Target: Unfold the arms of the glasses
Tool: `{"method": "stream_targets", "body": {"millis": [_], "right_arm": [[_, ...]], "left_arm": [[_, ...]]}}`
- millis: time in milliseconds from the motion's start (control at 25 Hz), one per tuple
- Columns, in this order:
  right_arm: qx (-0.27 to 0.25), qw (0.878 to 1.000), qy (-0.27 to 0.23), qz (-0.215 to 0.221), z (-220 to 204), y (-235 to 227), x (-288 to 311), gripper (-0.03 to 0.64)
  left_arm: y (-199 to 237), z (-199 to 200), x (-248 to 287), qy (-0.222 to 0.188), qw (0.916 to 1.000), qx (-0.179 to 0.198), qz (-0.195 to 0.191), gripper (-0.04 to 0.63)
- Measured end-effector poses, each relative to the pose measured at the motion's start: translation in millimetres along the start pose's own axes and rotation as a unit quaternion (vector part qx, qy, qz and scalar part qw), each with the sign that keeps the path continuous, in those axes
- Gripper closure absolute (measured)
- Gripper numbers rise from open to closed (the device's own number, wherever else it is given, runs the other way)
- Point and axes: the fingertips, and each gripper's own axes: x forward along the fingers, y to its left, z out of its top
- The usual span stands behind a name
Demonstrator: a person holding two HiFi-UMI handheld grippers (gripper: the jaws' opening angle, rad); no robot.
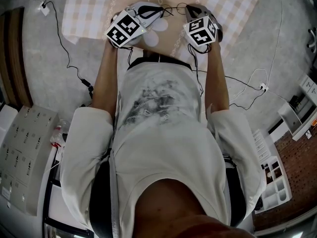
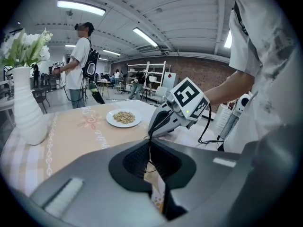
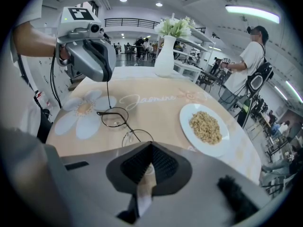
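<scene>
Right tongs (image 3: 150, 146) partly cover the glasses (image 3: 113, 118).

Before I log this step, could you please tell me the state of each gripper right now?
Left gripper: closed on the glasses, holding one arm.
Right gripper: closed on the glasses' frame.

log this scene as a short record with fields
glasses: between the two grippers, above the table
arm: one, standing up from the frame
left hand-held gripper: shut on that arm
right hand-held gripper: shut at the near lens rim
plate: holds grain, clear of the glasses
vase: white, with flowers, at the far end
</scene>
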Motion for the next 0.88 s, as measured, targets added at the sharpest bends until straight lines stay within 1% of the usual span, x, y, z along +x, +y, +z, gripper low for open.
{"method": "stream_targets", "body": {"millis": [440, 800, 880], "right_arm": [[0.000, 1.000, -0.002, -0.008, -0.2, 0.0, 0.1, 0.600], [0.004, 1.000, -0.005, -0.014, 0.4, -0.3, -0.8, 0.601], [0.003, 1.000, -0.006, -0.020, 1.4, -0.4, -1.1, 0.600]], "left_arm": [[3.1, -5.5, -6.1, -0.008, 0.9997, -0.014, 0.016, 0.583], [6.4, -7.3, -9.1, -0.020, 0.9989, -0.035, 0.024, 0.583], [5.1, -9.3, -8.4, -0.018, 0.9989, -0.037, 0.021, 0.583]]}}
